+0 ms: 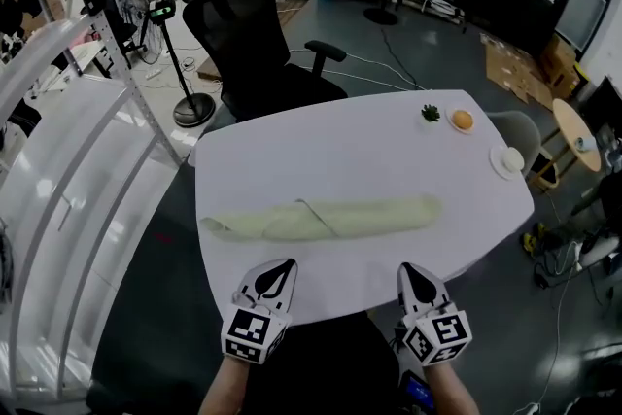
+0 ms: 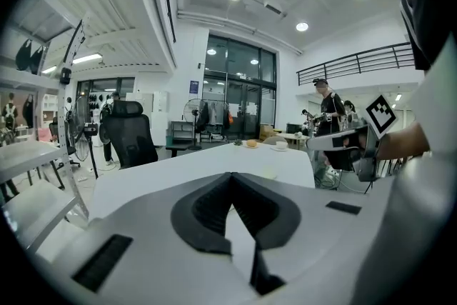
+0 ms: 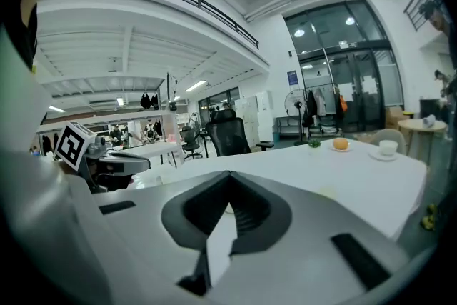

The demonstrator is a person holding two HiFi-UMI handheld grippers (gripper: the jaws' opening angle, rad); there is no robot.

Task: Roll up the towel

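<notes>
Closed and empty, the left claw [image 1: 287,265] hovers at the near edge of the white desk [image 1: 340,151]. Its own view shows the two dark jaws meeting in a tight V, with only bare desk top beyond them. The right claw [image 1: 408,270] is shut in the same way with nothing between its jaws. It sits level with the left one and well apart from it, and both tips point toward the far side of the desk. Each claw carries a cube printed with black-and-white square markers, a coded pattern rather than words.

The towel [image 1: 330,217], pale yellow-green, lies as one long roll across the desk, just beyond both claws and touching neither. Its left end is looser and flatter, and a thin crease runs across its middle.

Near the far right corner of the desk stand a small green plant [image 1: 431,114], an orange on a small plate [image 1: 462,121] and a white cup on a saucer [image 1: 511,159], all well apart from the towel. A black office chair [image 1: 248,34] stands behind the far edge of the desk.

In the left gripper view a blue sign [image 2: 194,86] hangs beside the glass doors, its print too small to read.
</notes>
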